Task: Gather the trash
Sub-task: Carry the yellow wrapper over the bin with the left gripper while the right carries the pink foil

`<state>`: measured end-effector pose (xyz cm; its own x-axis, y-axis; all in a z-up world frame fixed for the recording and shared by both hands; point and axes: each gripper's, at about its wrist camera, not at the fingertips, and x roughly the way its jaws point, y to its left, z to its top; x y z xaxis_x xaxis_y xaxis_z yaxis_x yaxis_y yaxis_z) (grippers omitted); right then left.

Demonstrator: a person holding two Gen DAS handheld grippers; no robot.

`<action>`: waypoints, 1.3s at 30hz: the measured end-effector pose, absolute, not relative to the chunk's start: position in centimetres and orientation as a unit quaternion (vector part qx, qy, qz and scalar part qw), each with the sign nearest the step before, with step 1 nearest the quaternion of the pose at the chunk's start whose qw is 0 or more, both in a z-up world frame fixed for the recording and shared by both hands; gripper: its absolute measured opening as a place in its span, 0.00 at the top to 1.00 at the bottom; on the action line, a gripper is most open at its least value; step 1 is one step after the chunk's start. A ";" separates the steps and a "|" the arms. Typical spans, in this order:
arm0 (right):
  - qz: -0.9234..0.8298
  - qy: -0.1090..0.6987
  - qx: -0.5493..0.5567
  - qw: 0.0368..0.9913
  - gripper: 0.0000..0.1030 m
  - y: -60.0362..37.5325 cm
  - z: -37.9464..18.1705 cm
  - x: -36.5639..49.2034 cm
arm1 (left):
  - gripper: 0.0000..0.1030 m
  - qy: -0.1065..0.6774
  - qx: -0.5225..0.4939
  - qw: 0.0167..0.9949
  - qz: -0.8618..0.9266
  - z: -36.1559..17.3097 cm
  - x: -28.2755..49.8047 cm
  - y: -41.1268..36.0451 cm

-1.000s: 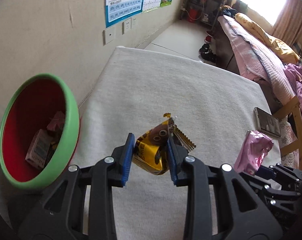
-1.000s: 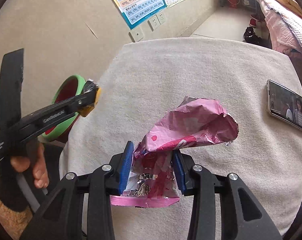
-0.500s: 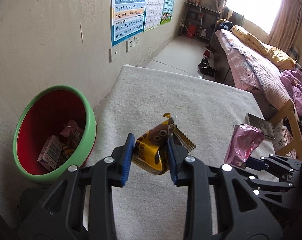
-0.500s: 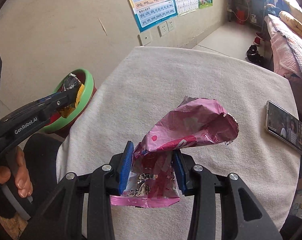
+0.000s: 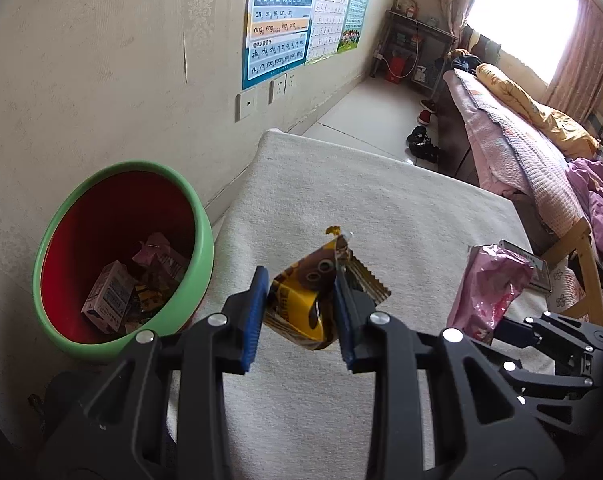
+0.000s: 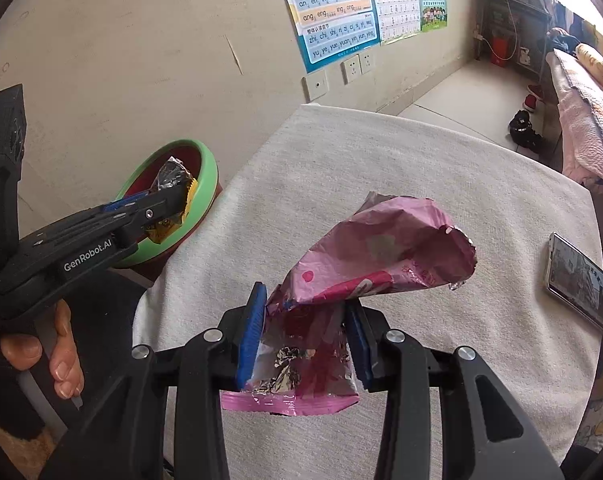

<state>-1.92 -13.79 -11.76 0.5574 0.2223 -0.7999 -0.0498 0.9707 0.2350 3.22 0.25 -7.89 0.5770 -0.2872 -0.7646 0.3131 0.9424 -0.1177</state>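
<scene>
Two pairs of tongs each had a piece of trash clamped between blue pads. The left gripper (image 5: 299,312) was closed on a yellow wrapper (image 5: 305,304), a crumpled packet with brown print and a serrated foil edge sticking out past the right-hand pad, and it held the wrapper in the air above the near left part of the table (image 5: 381,208). From the right wrist camera the same left gripper (image 6: 169,204) showed from the side, its tip and the yellow wrapper (image 6: 173,184) lined up in front of the bin's opening; whether they were actually over the bin could not be told from that angle. The right gripper (image 6: 305,324) was closed on a pink bag (image 6: 381,248), gripped near its lower sealed end with silver foil lining showing between the pads, and the open, torn mouth of the bag flared up and to the right. In the left wrist camera the pink bag (image 5: 489,280) hung to the right of the yellow wrapper, well apart from it. The bin (image 5: 199,240), green outside and red inside, stood beside the left edge of the table against the wall and already held a small carton (image 5: 107,300) and other wrappers. The table was covered with a pale cloth. A phone (image 6: 581,284) lay flat near the table's right edge, screen up. On the wall behind the bin hung a chart (image 6: 333,8) with letters.
</scene>
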 end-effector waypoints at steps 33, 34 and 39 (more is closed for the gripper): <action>0.152 0.460 0.036 0.874 0.63 -6.5 -10.8 1.1 | 0.71 0.414 -0.015 0.903 -0.112 -7.2 4.3 5.7; 0.154 0.460 0.034 0.874 0.63 -6.3 -10.7 1.2 | 0.71 0.413 -0.016 0.904 -0.108 -7.2 4.3 6.0; 0.163 0.458 0.024 0.874 0.63 -5.0 -10.4 1.7 | 0.71 0.411 -0.021 0.907 -0.087 -7.1 4.6 7.9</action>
